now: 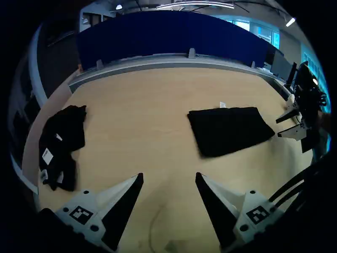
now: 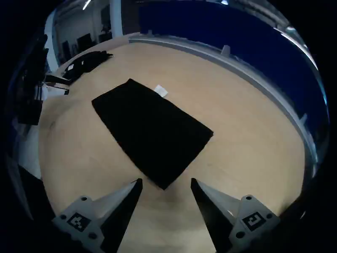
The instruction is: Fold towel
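The towel (image 2: 151, 130), black and folded into a flat rectangle, lies on the wooden table (image 2: 252, 139) with a small white tag (image 2: 160, 90) sticking out at its far edge. The right gripper (image 2: 166, 181) is open, its fingers spread wide with nothing held. In the right gripper view the towel's near corner points into the gap between the fingertips; whether they touch it I cannot tell. The left gripper (image 1: 168, 175) is also open and empty, over bare table, well apart from the towel. In the left gripper view the towel sits right of centre, and the right gripper shows just beyond its right end, at the table's edge. A pile (image 1: 63, 143) of crumpled black cloth with white tags lies at the table's left end, well apart from the towel. A blue divider (image 1: 168, 38) runs along the far side of the table.
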Demonstrator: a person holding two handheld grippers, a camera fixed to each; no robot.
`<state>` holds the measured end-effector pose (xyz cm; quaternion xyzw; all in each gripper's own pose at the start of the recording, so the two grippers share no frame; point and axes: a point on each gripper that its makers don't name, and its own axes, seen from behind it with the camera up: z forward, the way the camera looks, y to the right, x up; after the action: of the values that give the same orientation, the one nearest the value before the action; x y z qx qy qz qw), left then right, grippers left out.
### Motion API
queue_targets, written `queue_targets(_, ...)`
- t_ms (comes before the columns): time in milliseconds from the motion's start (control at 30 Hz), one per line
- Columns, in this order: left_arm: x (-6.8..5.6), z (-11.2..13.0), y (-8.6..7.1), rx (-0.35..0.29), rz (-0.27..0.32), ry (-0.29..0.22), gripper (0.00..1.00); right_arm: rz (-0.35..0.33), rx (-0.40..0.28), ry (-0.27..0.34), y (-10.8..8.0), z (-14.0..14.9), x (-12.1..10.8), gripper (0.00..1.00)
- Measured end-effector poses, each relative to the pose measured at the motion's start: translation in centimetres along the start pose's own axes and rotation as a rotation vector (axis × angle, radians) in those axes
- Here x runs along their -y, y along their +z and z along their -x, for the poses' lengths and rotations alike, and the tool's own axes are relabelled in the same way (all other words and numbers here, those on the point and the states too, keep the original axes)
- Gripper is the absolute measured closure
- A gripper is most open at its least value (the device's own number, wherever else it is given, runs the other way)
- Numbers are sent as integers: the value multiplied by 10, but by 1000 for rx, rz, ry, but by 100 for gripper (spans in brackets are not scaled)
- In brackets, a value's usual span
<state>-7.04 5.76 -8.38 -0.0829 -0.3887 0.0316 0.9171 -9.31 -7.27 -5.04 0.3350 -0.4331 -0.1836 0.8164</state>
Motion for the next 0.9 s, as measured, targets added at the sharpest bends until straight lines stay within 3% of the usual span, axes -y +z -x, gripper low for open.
queue_targets(167, 6, 18, -18, -3, -33, -34, 8, -20, 32, -41, 3, 6, -2, 17)
queue_targets(433, 9, 31, -33, -4, -60, -61, 8, -42, 53, -59, 8, 8, 0, 22)
queue_targets(700, 10, 37, -49, -12, -76, -41, 8, -52, 84, -70, 17, 17, 2, 56)
queue_targets(900, 11, 44, -63, -15, -78, -42, 8, -60, 81, -54, 19, 17, 2, 59)
